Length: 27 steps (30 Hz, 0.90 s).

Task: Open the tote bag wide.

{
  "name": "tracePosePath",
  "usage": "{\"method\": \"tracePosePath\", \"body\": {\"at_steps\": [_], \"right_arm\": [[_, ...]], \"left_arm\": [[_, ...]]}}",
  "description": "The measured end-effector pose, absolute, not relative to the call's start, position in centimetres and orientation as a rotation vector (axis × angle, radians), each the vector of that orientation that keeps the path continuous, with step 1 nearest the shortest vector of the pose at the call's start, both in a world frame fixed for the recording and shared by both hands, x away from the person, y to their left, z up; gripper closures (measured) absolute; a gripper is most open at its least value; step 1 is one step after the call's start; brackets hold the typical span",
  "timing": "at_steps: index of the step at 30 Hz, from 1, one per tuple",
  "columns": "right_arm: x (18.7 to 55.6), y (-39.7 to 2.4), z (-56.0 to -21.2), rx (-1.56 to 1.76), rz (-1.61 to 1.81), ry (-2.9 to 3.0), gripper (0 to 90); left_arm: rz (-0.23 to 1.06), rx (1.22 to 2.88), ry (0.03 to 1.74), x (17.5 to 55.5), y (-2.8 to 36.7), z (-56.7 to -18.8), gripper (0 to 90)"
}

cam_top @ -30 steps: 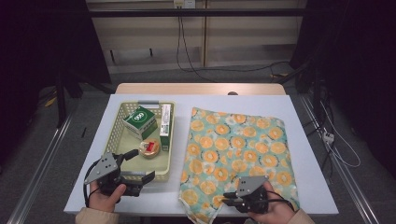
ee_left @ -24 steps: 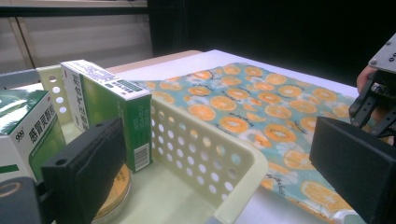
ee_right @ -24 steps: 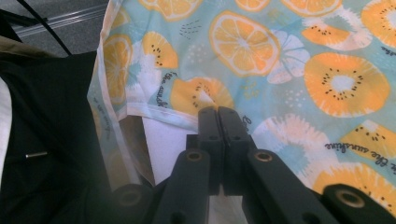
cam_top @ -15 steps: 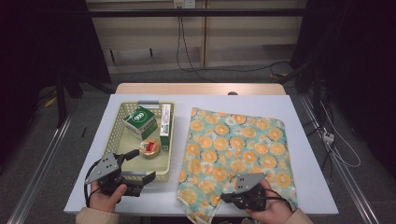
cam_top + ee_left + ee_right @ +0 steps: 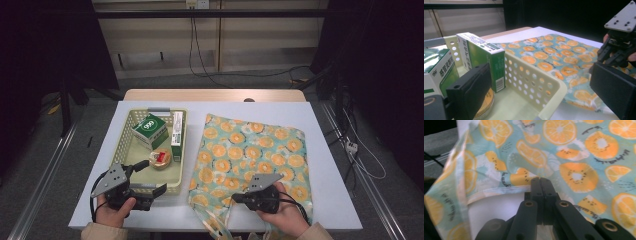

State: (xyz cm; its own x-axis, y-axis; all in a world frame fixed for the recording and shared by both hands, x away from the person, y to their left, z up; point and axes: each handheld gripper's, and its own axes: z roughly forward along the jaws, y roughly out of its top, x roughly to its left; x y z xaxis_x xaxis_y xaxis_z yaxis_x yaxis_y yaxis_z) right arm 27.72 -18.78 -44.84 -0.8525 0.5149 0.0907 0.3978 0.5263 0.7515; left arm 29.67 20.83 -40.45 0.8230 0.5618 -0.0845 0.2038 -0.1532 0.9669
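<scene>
Fruit-print bag (image 5: 250, 155) near edge cut off; handle (image 5: 454, 195) blurred.

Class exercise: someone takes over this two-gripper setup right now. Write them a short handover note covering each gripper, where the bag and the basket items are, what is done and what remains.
Right gripper: jaws shut, pinching the near hem of the fruit-print cloth bag, which lies flat on the white table.
Left gripper: open, holding nothing, jaws either side of the basket near wall.
In the basket: a green box, a long narrow box, a round tin.
Done: the bag's edge is gripped.
Left, probably: lift the opening and move the basket items in.
</scene>
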Motion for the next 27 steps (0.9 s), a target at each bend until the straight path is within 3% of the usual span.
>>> {"method": "tracePosePath", "body": {"at_steps": [27], "right_arm": [[33.7, -19.0, -44.5, 1.009, 1.247, 2.383, 90.0]], "left_arm": [[0.342, 1.726, 0.608, 29.8, 20.9, -40.6, 3.7]]}}
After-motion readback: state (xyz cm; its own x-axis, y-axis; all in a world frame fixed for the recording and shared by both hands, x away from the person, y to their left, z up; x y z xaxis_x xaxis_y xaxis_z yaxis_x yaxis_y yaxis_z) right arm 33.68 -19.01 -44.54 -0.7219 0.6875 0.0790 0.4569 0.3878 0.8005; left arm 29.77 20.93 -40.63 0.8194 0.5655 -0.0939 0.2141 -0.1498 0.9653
